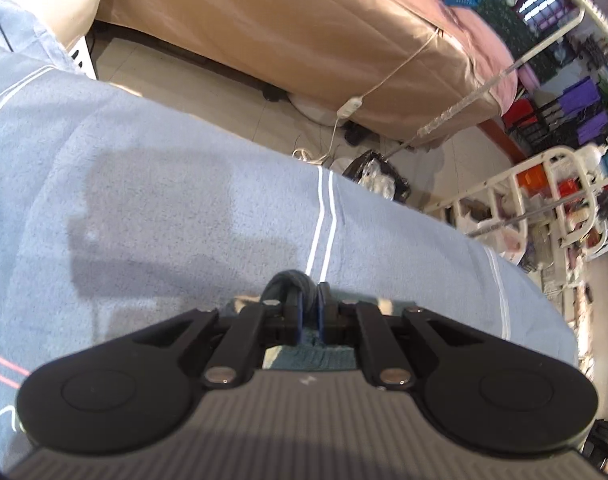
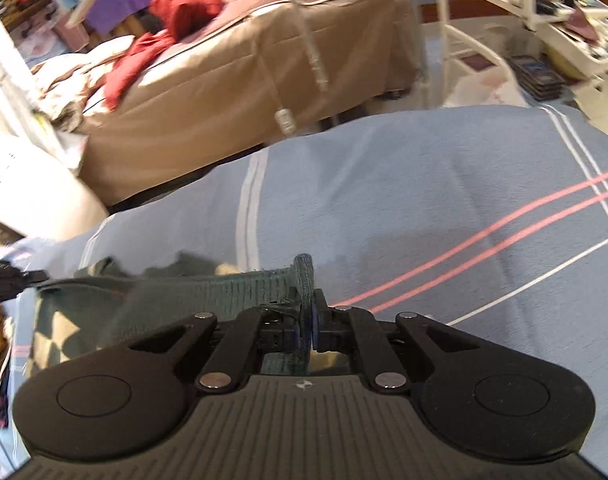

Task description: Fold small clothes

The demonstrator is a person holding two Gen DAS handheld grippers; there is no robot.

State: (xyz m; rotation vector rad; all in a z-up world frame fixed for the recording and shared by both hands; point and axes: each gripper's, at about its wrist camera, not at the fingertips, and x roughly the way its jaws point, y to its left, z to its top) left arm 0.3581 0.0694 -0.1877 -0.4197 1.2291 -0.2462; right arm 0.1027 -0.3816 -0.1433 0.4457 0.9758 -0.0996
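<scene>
1. Blue sheet (image 2: 444,184), white and pink stripes, covers the work surface.
2. Tan-skirted bed (image 2: 208,92) at 11 o'clock; red cloth (image 2: 172,12) heaped on it.
3. White metal rack (image 2: 544,12) at 1 o'clock, cluttered.
4. Corded inline switch (image 1: 350,107) hangs beside the bed skirt.

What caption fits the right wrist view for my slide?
Right claw shut on a dark green knit garment, its ribbed edge stretched leftward over the blue striped sheet.
</scene>
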